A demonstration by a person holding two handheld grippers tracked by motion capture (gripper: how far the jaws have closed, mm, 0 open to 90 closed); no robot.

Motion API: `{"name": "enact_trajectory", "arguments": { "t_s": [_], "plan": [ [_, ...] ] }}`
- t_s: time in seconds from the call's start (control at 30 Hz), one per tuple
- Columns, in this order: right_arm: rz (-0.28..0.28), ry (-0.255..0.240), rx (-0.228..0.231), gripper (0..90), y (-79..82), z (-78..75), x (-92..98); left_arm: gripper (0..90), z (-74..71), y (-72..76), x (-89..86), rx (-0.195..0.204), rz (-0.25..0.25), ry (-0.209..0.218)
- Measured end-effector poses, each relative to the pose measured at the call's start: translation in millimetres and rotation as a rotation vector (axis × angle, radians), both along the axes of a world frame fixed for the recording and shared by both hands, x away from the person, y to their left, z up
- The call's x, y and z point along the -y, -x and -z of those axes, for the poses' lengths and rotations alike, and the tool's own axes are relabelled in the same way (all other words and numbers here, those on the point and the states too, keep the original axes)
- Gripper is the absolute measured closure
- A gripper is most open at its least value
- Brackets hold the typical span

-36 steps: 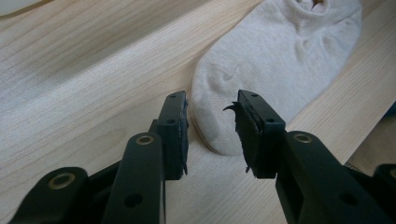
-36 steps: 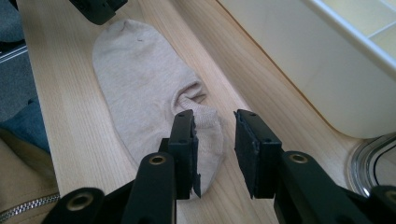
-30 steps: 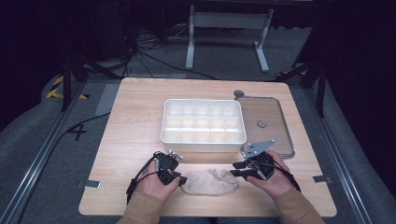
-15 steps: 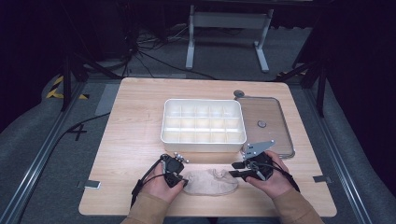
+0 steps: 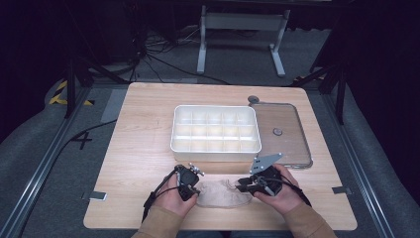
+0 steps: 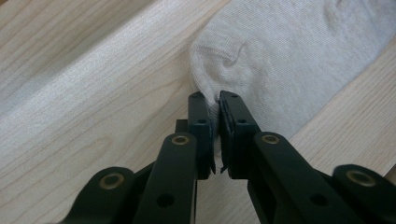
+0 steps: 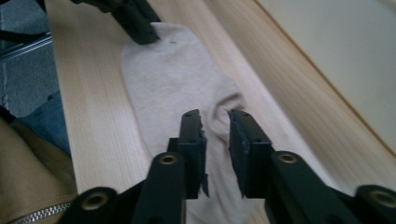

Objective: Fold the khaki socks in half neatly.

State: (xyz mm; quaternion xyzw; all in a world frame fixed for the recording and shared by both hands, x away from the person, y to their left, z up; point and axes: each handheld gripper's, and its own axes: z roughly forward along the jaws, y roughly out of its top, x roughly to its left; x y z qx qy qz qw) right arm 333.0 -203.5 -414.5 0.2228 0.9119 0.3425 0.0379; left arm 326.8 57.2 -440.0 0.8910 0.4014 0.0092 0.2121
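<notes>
A pale grey sock point(image 5: 220, 194) lies flat on the wooden table near its front edge, between the two hands. My left gripper point(image 5: 195, 191) is at the sock's left end. In the left gripper view its jaws point(image 6: 215, 100) have just been closing and pinch a fold of the sock's edge point(image 6: 280, 56). My right gripper point(image 5: 241, 187) is at the sock's right end. Its jaws point(image 7: 215, 119) have just been closing too, and a puckered ridge of sock point(image 7: 173, 74) is bunched between the pads. The left gripper point(image 7: 135, 21) shows at the sock's far end in the right gripper view.
A white tray point(image 5: 173, 136) with several compartments stands behind the sock at the table's middle. A clear flat lid point(image 5: 292, 141) with a small knob lies to its right, a small round piece point(image 5: 253, 99) behind it. The table's front edge runs just below the hands.
The left gripper has slid right onto the sock's left end and its jaws have drawn together on the fabric. The right gripper has stayed at the sock's right end.
</notes>
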Motion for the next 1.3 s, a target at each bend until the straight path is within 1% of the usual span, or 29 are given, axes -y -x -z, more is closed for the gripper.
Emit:
{"name": "enact_trajectory", "arguments": {
  "t_s": [0.07, 0.1, 0.13, 0.17, 0.23, 0.27, 0.3, 0.33, 0.43, 0.47, 0.63, 0.7, 0.77, 0.8, 0.9, 0.93, 0.97, 1.1, 1.3],
  "plan": [
    [-0.026, 0.013, 0.014, 83.4, 3.8, 4.0, -11.8, 84.7, 0.1, -0.3, -0.5, -0.002, -0.002, 0.005],
    [-0.026, 0.013, 0.014, 83.4, 3.8, 4.0, -11.8, 84.8, 0.1, -0.3, -0.5, -0.002, -0.002, 0.005],
    [-0.026, 0.013, 0.010, 87.1, 5.8, 8.5, -20.4, 85.0, 0.1, -0.5, -1.1, -0.003, -0.004, 0.008],
    [-0.028, 0.011, 0.008, 88.6, 6.3, 11.3, -24.3, 85.1, 0.0, -0.7, -1.3, -0.004, -0.004, 0.008],
    [-0.027, 0.009, 0.008, 88.9, 6.9, 13.9, -27.9, 85.4, 0.0, -0.8, -1.4, -0.003, -0.002, 0.010],
    [-0.026, 0.016, 0.010, 89.2, 8.2, 18.2, -33.9, 85.5, -0.3, -0.7, -1.5, -0.001, -0.002, 0.010],
    [-0.026, 0.016, 0.010, 89.2, 8.2, 18.2, -33.9, 85.5, -0.3, -0.7, -1.5, -0.001, -0.002, 0.010],
    [-0.033, 0.010, 0.002, 89.3, 9.4, 21.6, -38.2, 85.5, -0.7, -0.6, -1.6, -0.001, 0.000, 0.008],
    [-0.035, 0.005, 0.005, 89.3, 10.3, 24.4, -40.9, 85.6, -1.2, -0.3, -1.8, -0.002, -0.006, 0.011],
    [-0.037, 0.008, 0.002, 89.3, 12.1, 28.1, -44.3, 85.7, -2.0, -0.3, -2.2, -0.001, -0.006, 0.016],
    [-0.054, 0.020, -0.007, 89.3, 14.2, 33.1, -47.6, 85.9, -3.8, 0.5, -2.1, -0.004, -0.007, 0.015],
    [-0.051, 0.044, -0.009, 89.4, 14.7, 35.9, -49.0, 86.0, -4.8, 0.5, -2.4, -0.002, -0.005, 0.019],
    [-0.050, 0.037, -0.012, 89.5, 14.6, 37.0, -48.4, 86.1, -6.2, 0.6, -3.1, 0.000, 0.000, 0.021],
    [-0.050, 0.036, -0.017, 89.7, 14.1, 37.3, -48.1, 86.1, -7.4, 0.8, -3.5, 0.005, 0.000, 0.031],
    [-0.053, 0.037, -0.012, 89.8, 14.5, 37.8, -47.8, 86.1, -10.1, 1.0, -4.4, 0.008, 0.001, 0.036],
    [-0.050, 0.039, -0.002, 89.9, 15.3, 38.3, -47.7, 86.0, -12.5, 1.6, -4.5, 0.007, -0.006, 0.041],
    [-0.050, 0.033, -0.006, 89.9, 15.5, 38.4, -47.4, 86.1, -13.2, 1.1, -4.5, 0.013, 0.002, 0.047],
    [-0.051, 0.026, -0.004, 89.9, 15.4, 39.3, -46.1, 86.1, -16.2, 1.2, -3.9, 0.016, 0.003, 0.055],
    [-0.041, 0.012, 0.006, 89.9, 17.0, 40.8, -44.8, 86.1, -28.5, 3.3, -1.2, 0.032, 0.023, 0.072]
  ]
}}
